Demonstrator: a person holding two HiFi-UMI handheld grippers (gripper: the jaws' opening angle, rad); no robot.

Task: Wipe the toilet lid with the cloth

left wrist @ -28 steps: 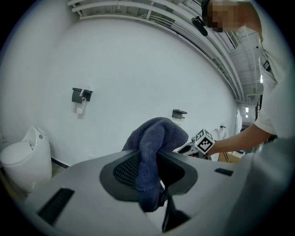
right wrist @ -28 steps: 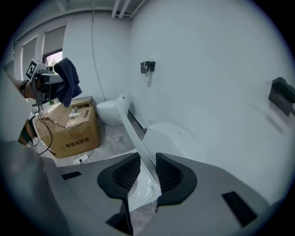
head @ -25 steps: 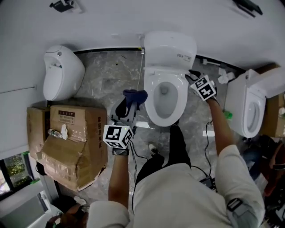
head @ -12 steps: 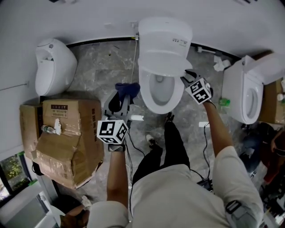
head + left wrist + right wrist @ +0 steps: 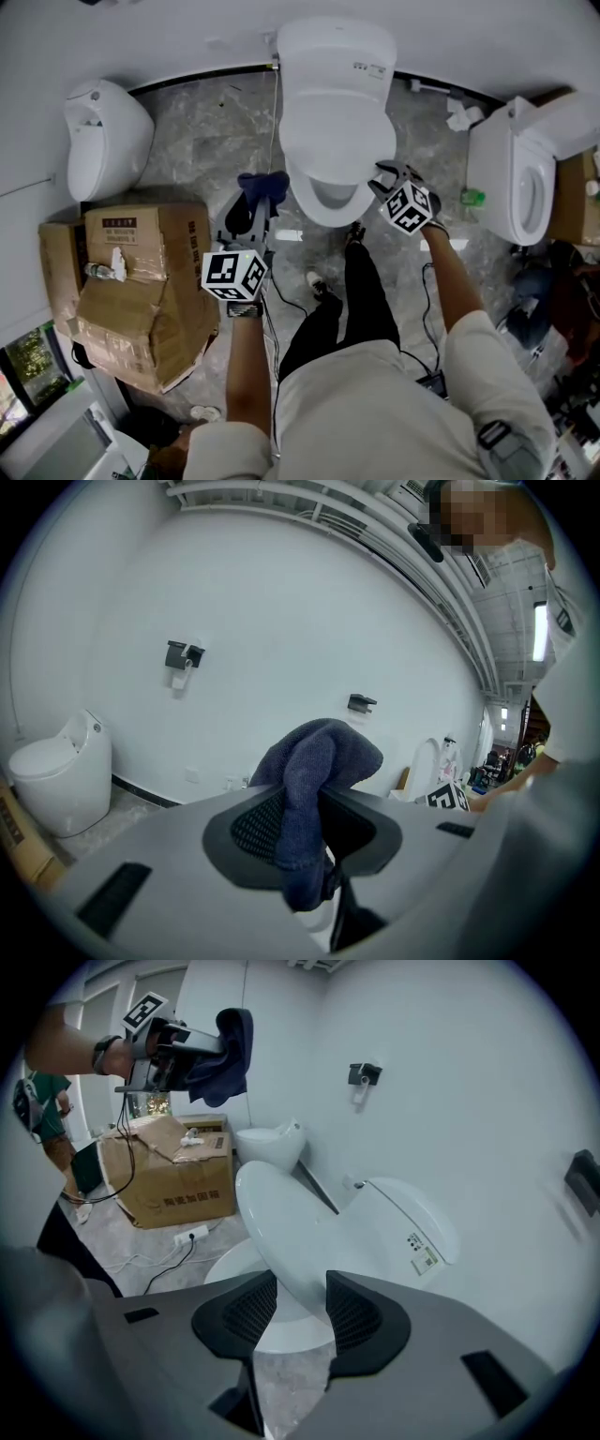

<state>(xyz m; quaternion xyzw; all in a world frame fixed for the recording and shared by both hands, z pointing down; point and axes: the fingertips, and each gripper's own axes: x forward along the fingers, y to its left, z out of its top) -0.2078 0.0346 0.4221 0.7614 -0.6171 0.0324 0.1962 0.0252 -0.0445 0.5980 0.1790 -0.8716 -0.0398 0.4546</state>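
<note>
Blue cloth is clenched in the left tool, held beside the toilet. The right tool is opening around the edge of the white toilet lid, which is tilted partway down. Wiping has not begun.

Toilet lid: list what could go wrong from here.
1. The toilet lid stands tilted, part-way down, its edge between the opening jaws of the right hand-held gripper. Once let go, it may slam down.
2. The cloth sits bunched in the left hand-held gripper, so it may wipe with little contact or slip out.
</note>
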